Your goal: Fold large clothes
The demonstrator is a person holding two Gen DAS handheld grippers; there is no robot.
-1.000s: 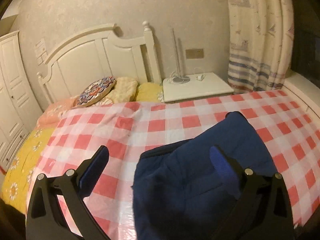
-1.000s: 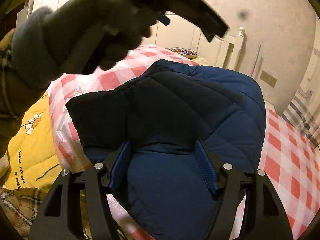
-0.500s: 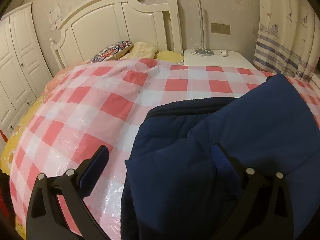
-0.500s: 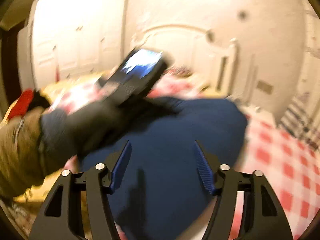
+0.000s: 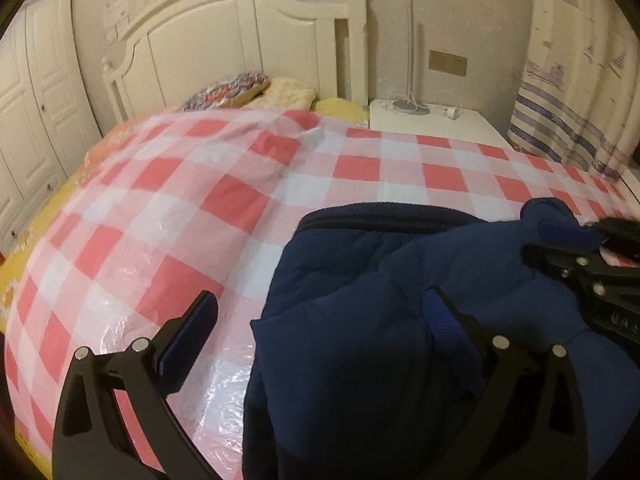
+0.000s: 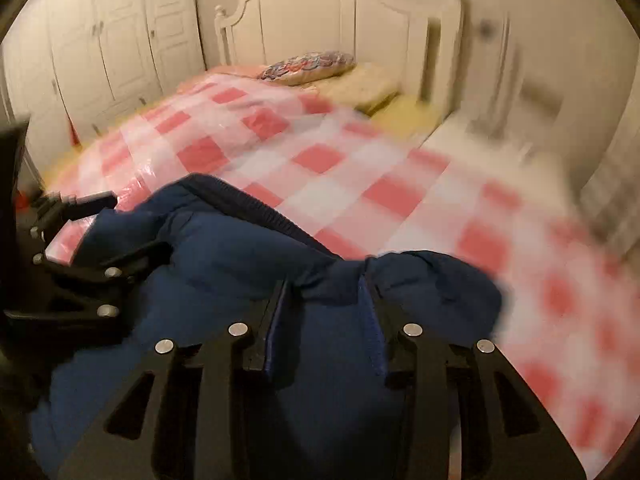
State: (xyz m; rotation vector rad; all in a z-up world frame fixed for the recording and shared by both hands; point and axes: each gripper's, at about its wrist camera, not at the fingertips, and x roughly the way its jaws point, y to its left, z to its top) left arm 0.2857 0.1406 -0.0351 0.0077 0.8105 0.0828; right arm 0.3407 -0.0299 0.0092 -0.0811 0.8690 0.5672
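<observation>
Presently, the padded navy-blue quilted garment is found at 6 o'clock on the red-and-white checked plastic sheet. Its edge is pinched by the right gripper, presumably for folding; the left gripper is held spread over its left edge.

Bare checked sheet lies open left of the bunched navy coat; headboard bounds the far end.
</observation>
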